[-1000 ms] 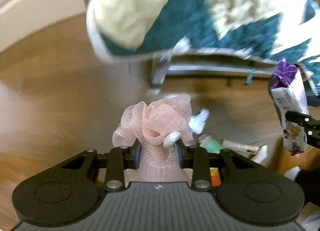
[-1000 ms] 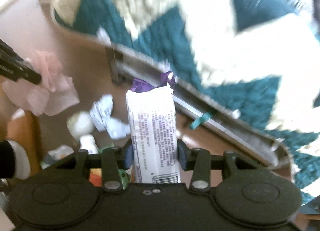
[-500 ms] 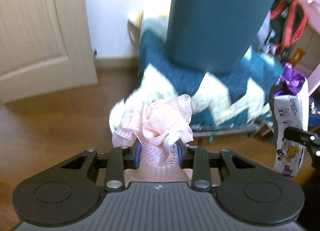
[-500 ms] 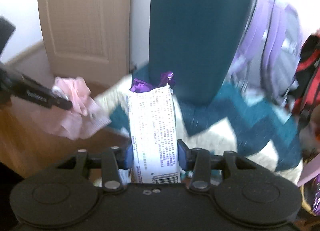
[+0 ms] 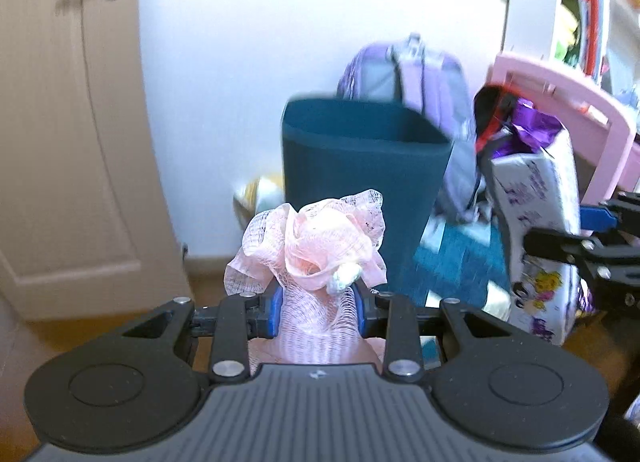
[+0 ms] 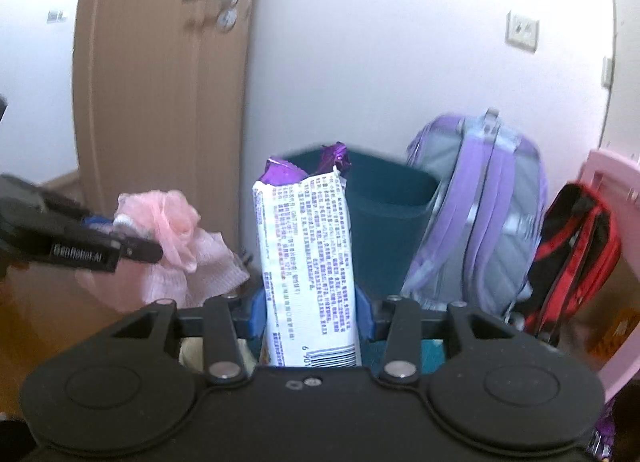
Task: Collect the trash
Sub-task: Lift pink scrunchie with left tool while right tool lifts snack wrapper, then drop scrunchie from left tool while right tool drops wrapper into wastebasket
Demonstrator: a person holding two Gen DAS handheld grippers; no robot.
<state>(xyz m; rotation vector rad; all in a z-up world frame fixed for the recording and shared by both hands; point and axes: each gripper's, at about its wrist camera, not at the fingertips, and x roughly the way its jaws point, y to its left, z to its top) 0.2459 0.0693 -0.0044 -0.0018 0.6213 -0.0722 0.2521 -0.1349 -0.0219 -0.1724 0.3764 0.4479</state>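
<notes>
My left gripper (image 5: 318, 304) is shut on a crumpled pink mesh net (image 5: 320, 246), held up in the air; the net also shows at the left of the right wrist view (image 6: 176, 230). My right gripper (image 6: 310, 312) is shut on a white and purple snack wrapper (image 6: 306, 262), standing upright between the pads; it shows at the right of the left wrist view (image 5: 536, 230). A dark teal bin (image 5: 360, 166) stands open against the wall ahead of both grippers, and shows behind the wrapper in the right wrist view (image 6: 384, 230).
A purple backpack (image 6: 480, 214) leans right of the bin, with a red and black bag (image 6: 572, 254) and pink furniture (image 5: 568, 102) beyond. A wooden door (image 6: 160, 102) is at the left. A teal patterned rug (image 5: 452, 262) lies on the wood floor.
Both grippers have lifted from the floor and tilted up with their loads; the view swung from the rug and floor trash to the bin's open rim, the wall and the door.
</notes>
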